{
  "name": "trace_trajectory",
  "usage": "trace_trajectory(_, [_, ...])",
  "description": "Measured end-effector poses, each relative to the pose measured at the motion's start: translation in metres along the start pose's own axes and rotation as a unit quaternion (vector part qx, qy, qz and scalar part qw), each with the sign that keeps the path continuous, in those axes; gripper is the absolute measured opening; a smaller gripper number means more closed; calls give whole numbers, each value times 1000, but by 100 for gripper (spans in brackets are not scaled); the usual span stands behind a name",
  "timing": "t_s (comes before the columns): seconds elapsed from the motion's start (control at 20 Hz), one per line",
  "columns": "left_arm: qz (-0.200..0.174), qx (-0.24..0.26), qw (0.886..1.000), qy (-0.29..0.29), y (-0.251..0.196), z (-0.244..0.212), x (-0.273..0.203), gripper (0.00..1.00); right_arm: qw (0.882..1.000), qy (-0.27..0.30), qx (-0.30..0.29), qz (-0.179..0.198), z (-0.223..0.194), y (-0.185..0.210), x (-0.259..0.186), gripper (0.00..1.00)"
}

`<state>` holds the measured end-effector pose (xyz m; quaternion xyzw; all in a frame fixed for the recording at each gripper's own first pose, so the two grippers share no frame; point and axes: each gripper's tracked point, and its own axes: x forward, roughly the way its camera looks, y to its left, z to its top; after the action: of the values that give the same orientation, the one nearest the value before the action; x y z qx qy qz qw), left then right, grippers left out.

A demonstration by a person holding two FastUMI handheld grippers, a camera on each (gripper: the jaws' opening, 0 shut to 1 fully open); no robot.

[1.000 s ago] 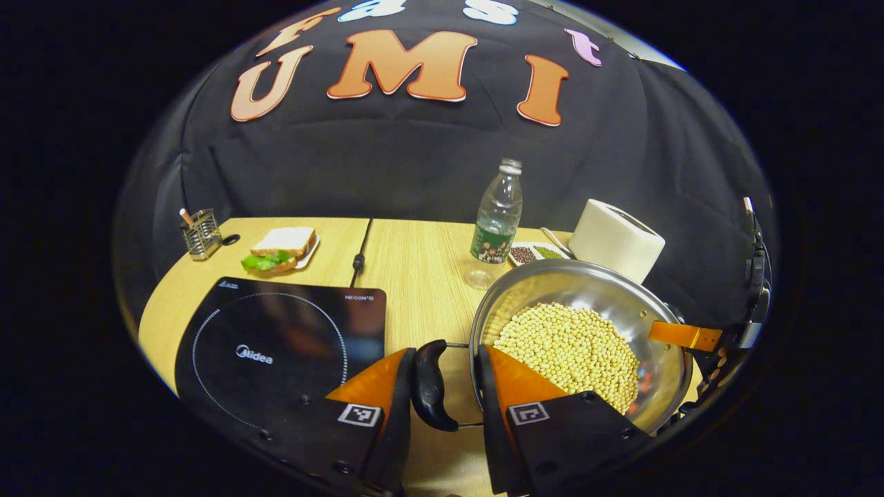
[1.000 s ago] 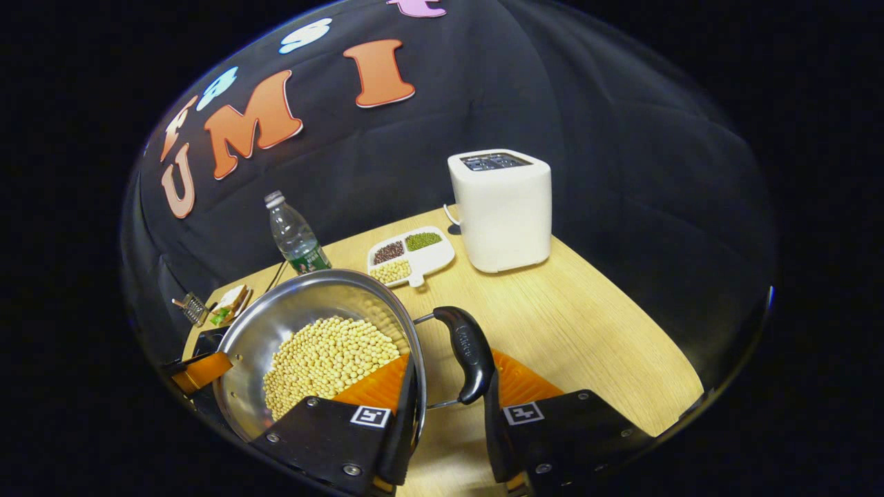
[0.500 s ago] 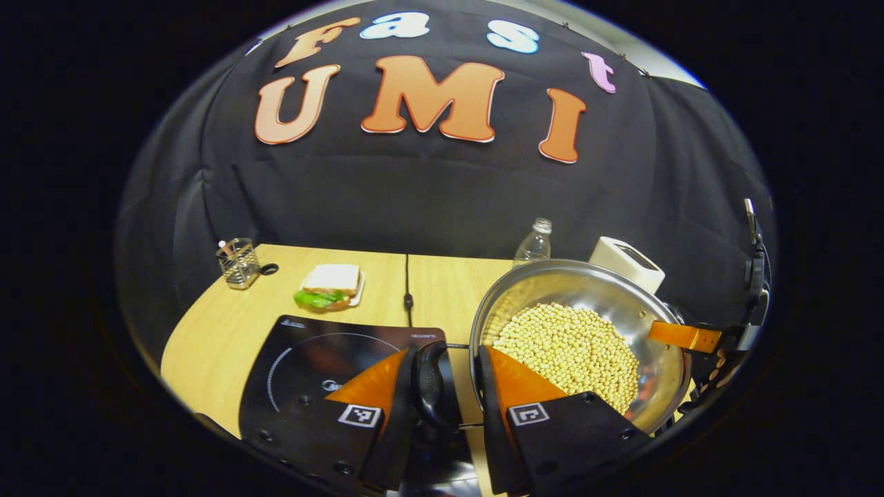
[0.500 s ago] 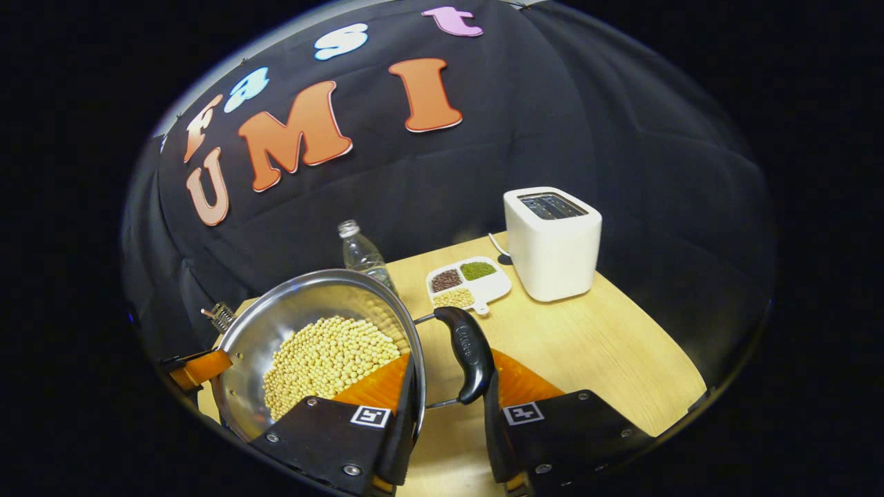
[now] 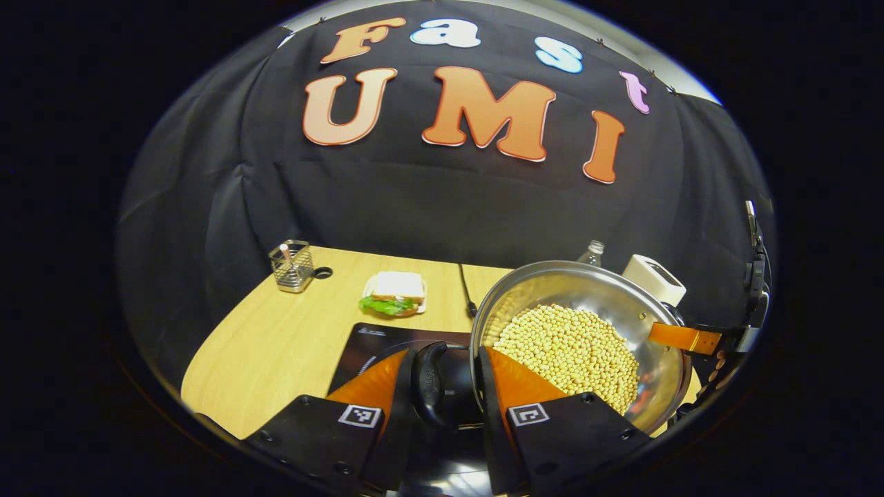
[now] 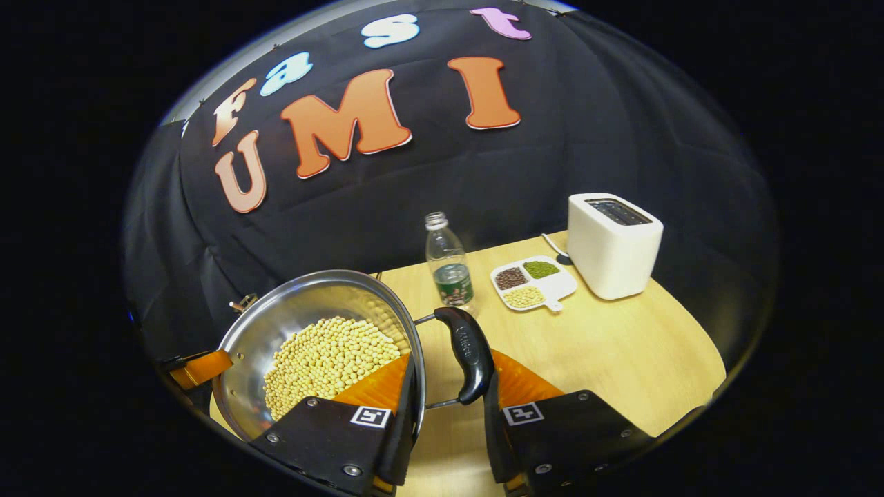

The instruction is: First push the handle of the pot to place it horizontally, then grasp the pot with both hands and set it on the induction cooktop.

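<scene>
A steel pot (image 5: 552, 283) holding soybeans (image 5: 566, 345) hangs in the air between my two grippers. In the left gripper view, my left gripper (image 5: 444, 367) is shut on the pot's black left handle (image 5: 431, 386), just above the black induction cooktop (image 5: 366, 342). The right gripper (image 5: 684, 337) shows at the pot's far rim there. In the right gripper view, my right gripper (image 6: 452, 373) is shut on the other black handle (image 6: 469, 352), with the pot (image 6: 297, 310) to its left and the wooden table (image 6: 608, 345) below. The left gripper (image 6: 200, 369) shows at the pot's far side.
A wire utensil holder (image 5: 291, 266), a sandwich on a plate (image 5: 394, 293) and a black cable (image 5: 464, 290) lie behind the cooktop. A water bottle (image 6: 449, 266), a divided dish of beans (image 6: 533, 283) and a white toaster (image 6: 613, 245) stand at the back right.
Both grippers have carried the pot leftward and upward, keeping hold of its handles. The cooktop now lies under the left gripper, and the bottle and toaster have dropped away to the right.
</scene>
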<state>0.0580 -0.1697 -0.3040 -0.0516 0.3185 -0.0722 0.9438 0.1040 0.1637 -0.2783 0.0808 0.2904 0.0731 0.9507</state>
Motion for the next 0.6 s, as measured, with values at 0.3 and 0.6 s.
trace_trajectory(0.3, [25, -13, 1000, 10, 57, -4, -5, 55, 1000, 17, -11, 22, -22, 53, 16, 45])
trace_trajectory(0.6, [33, -25, 999, 24, 106, -21, 9, 52, 999, 31, -24, 23, -43, 87, 31, 41])
